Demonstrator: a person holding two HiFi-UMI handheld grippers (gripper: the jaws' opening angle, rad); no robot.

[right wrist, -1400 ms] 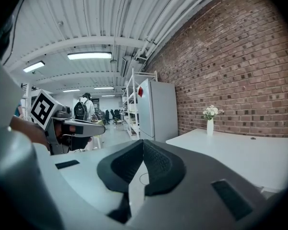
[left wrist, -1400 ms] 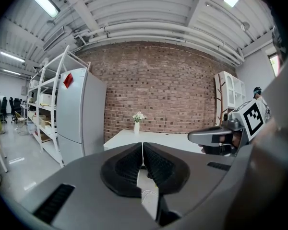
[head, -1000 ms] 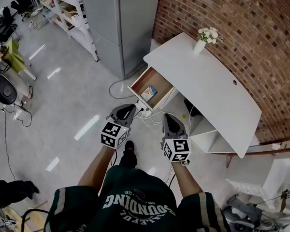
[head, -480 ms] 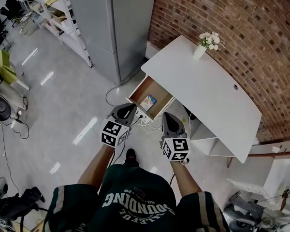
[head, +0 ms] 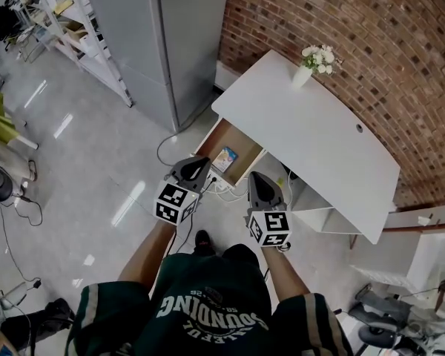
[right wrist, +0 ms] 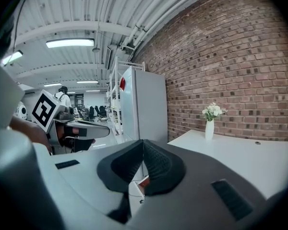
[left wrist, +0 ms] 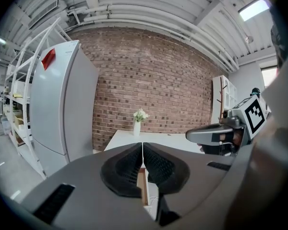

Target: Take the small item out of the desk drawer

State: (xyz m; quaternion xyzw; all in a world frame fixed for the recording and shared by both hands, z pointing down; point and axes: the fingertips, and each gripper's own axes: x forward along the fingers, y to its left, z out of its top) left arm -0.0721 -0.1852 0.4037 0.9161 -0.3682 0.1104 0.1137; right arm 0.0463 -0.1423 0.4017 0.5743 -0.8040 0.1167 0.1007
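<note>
We are in the approach step: the drawer stands pulled out from the white worktop, and the small item, a flat blue-and-white packet, lies on the drawer floor untouched. In the head view it sits at about 1 o'clock from the left claw and 11 o'clock from the right claw, just beyond both. Each claw has its jaws pressed together with nothing between them, and both hang over the floor in front of the drawer. We judge the left claw the nearer one to the packet. The next move calls for spreading one claw's jaws, carrying it over the drawer's front edge and tipping it down into the drawer. The packet's long axis seems to run from 1 o'clock to 7 o'clock, so the jaws should straddle its short side. We cannot tell which end is its top.
</note>
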